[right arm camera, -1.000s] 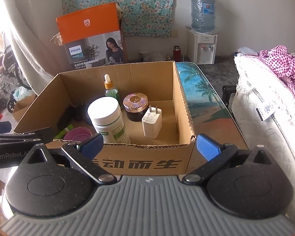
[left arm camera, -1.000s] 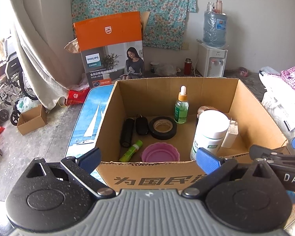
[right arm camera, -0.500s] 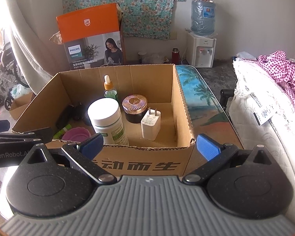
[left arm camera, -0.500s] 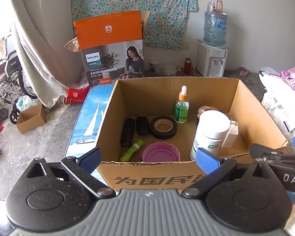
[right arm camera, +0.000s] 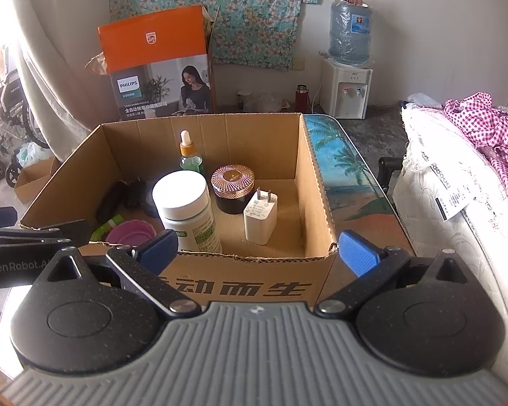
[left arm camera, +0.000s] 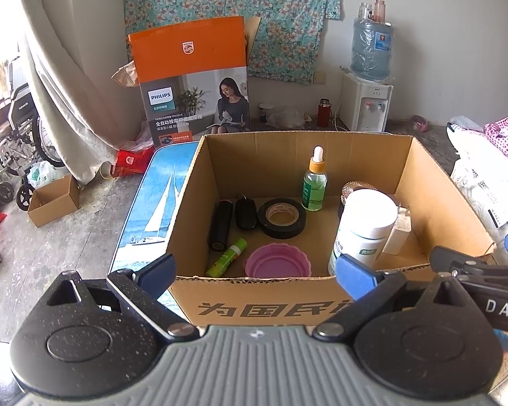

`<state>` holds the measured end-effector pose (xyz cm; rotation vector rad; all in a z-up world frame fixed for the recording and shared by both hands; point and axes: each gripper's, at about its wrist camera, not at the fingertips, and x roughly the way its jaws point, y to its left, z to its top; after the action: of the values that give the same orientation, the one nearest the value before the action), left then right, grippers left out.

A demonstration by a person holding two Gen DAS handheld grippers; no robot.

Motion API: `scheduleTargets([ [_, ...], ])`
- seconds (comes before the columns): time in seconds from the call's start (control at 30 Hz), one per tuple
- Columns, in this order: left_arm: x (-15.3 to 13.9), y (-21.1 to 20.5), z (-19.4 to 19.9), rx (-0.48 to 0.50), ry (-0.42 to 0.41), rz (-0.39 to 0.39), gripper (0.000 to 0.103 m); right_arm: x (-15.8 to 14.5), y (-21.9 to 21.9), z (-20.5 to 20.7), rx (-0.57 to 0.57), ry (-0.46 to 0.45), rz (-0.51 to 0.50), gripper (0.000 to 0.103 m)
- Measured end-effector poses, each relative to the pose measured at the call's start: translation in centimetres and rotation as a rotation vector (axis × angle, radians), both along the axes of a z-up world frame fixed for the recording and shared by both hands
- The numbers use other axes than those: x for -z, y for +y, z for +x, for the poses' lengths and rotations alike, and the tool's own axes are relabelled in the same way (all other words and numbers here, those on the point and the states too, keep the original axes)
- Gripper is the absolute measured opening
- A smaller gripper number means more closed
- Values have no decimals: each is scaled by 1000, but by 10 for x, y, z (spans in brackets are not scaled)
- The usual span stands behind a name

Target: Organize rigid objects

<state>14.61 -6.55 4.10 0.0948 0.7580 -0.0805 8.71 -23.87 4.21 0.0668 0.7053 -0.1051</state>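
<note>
An open cardboard box (left arm camera: 193, 182) (right arm camera: 316, 182) stands on a table before both grippers. Inside lie a black cylinder (left arm camera: 221, 225), a black key fob (left arm camera: 245, 212), a black tape roll (left arm camera: 281, 218), a green tube (left arm camera: 227, 257) and a purple lid (left arm camera: 277, 264). A green dropper bottle (left arm camera: 315, 182) (right arm camera: 189, 155), a white jar (left arm camera: 364, 225) (right arm camera: 186, 211), a dark jar with a rose-gold lid (right arm camera: 233, 184) and a white charger (right arm camera: 260, 218) stand upright. My left gripper (left arm camera: 255, 272) and right gripper (right arm camera: 258, 252) are open and empty, just short of the box's near wall.
The table top (left arm camera: 152, 203) (right arm camera: 342, 155) carries printed sea pictures. An orange Philips carton (left arm camera: 189, 81) stands behind the box. A water dispenser (left arm camera: 367, 98) is at the far wall, a wheelchair (left arm camera: 10, 142) at left, bedding and checked cloth (right arm camera: 457, 169) at right.
Both views have shifted only slightly; the right gripper has drifted a little relative to the box. Nothing in the box has moved and both grippers stay open.
</note>
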Motion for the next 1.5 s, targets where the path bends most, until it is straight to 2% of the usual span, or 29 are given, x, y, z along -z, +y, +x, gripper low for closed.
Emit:
scheduleTargets([
  [1.5, 2, 1, -2, 4, 13, 1, 101, 3, 1, -1, 5, 15, -1, 102],
])
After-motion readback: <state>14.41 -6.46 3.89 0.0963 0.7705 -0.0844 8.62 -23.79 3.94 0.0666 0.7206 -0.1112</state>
